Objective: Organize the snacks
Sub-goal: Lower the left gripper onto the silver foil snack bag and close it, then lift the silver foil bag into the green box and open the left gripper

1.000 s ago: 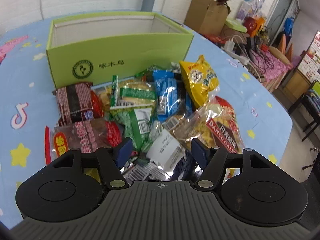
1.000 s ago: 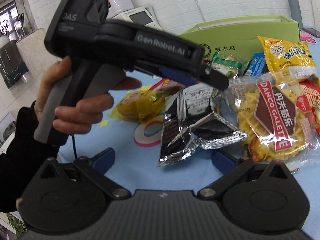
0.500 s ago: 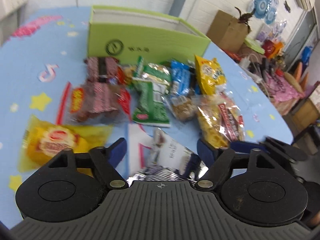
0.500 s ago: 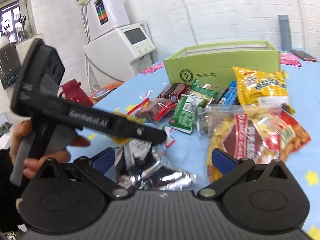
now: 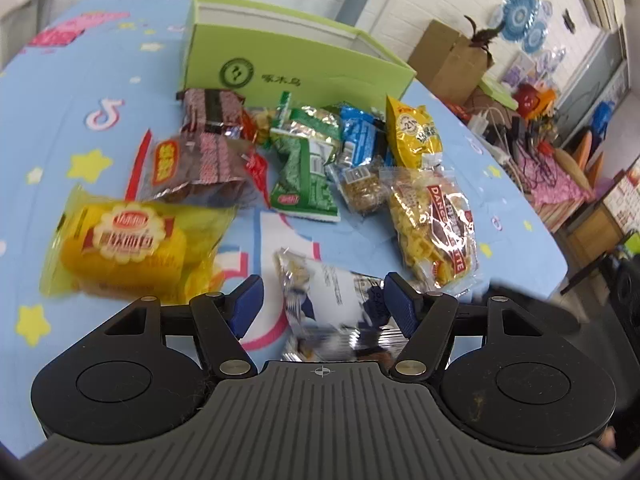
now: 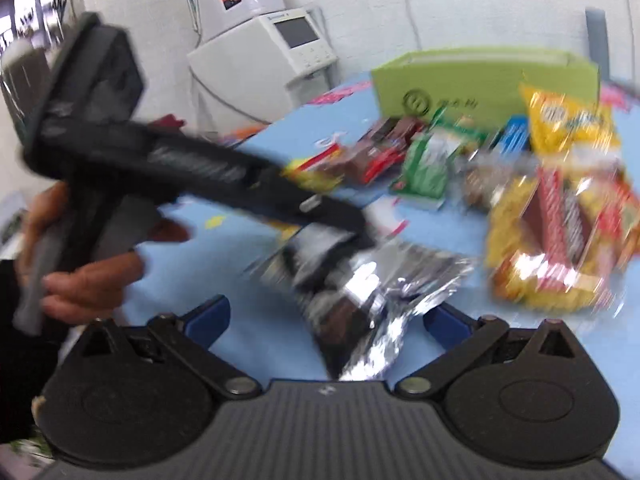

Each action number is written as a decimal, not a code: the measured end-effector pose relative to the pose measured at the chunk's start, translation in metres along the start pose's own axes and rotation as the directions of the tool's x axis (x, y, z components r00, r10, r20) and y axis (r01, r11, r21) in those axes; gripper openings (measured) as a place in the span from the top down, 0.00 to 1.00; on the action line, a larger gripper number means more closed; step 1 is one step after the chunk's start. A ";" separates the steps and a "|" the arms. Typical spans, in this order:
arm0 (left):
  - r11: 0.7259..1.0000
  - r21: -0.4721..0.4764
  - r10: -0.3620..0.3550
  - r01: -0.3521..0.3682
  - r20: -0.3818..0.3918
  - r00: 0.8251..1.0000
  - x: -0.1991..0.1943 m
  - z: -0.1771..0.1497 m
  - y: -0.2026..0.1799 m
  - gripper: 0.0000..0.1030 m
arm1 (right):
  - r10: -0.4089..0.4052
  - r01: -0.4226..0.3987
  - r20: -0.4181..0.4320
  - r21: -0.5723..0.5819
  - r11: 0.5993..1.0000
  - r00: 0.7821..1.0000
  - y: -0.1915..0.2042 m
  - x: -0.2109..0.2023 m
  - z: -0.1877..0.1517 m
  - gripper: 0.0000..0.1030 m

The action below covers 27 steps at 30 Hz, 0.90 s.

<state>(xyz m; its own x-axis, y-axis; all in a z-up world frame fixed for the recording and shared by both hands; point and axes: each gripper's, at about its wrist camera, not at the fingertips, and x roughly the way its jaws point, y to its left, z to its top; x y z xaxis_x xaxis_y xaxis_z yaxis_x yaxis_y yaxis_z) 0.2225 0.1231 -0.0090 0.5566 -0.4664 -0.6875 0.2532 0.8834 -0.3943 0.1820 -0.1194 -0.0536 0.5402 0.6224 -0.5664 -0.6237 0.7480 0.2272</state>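
A silver and dark foil snack bag (image 5: pixel 332 312) lies on the blue tablecloth between the fingers of my left gripper (image 5: pixel 322 300), which is open around it. In the right wrist view the same foil bag (image 6: pixel 360 300) sits below the left gripper's fingertips (image 6: pixel 352 224), blurred. My right gripper (image 6: pixel 326 318) is open and empty, low over the cloth just short of the bag. A green open box (image 5: pixel 288 64) stands at the back, with a heap of snack packets (image 5: pixel 312 160) in front of it.
A yellow cake packet (image 5: pixel 128 244) lies at the left, a clear Danco Galette bag (image 5: pixel 436 228) at the right, a yellow chip bag (image 5: pixel 412 132) behind it. The table edge (image 5: pixel 552 280) drops off at the right. A white machine (image 6: pixel 272 56) stands beyond the table.
My left gripper has pulled back toward the table's front and lowered around the foil bag. The right view has turned and come closer to the bag; it is blurred with motion.
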 end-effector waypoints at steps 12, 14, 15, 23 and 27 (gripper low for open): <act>0.998 0.034 0.057 -0.059 0.061 0.996 -0.024 -0.011 -0.006 0.29 | -0.058 0.056 0.034 0.038 0.998 0.998 -0.007 -0.024 -0.008 0.01; 0.997 0.051 0.049 -0.051 0.037 0.998 -0.017 -0.012 -0.009 0.29 | -0.079 0.078 0.023 0.052 0.996 0.997 -0.006 -0.020 -0.013 0.01; 0.997 0.061 0.048 -0.049 0.026 0.999 -0.013 -0.013 -0.011 0.30 | -0.085 0.084 0.019 0.050 0.995 0.996 -0.004 -0.018 -0.016 0.01; 0.998 0.012 -0.060 0.060 -0.014 0.998 0.005 -0.015 -0.003 0.39 | -0.105 0.105 0.014 0.000 0.994 0.994 0.001 0.002 -0.017 0.26; 0.987 -0.050 -0.151 0.150 -0.022 0.988 0.006 -0.012 0.003 0.58 | -0.089 0.088 -0.006 -0.011 0.996 0.996 0.002 0.002 -0.012 0.34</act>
<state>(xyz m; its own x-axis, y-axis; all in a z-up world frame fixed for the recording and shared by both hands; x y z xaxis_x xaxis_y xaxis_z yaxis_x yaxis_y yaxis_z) 0.2170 0.1218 -0.0218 0.4938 -0.5957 -0.6334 0.2945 0.8000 -0.5228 0.1747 -0.1200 -0.0640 0.5898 0.5523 -0.5891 -0.5796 0.7975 0.1675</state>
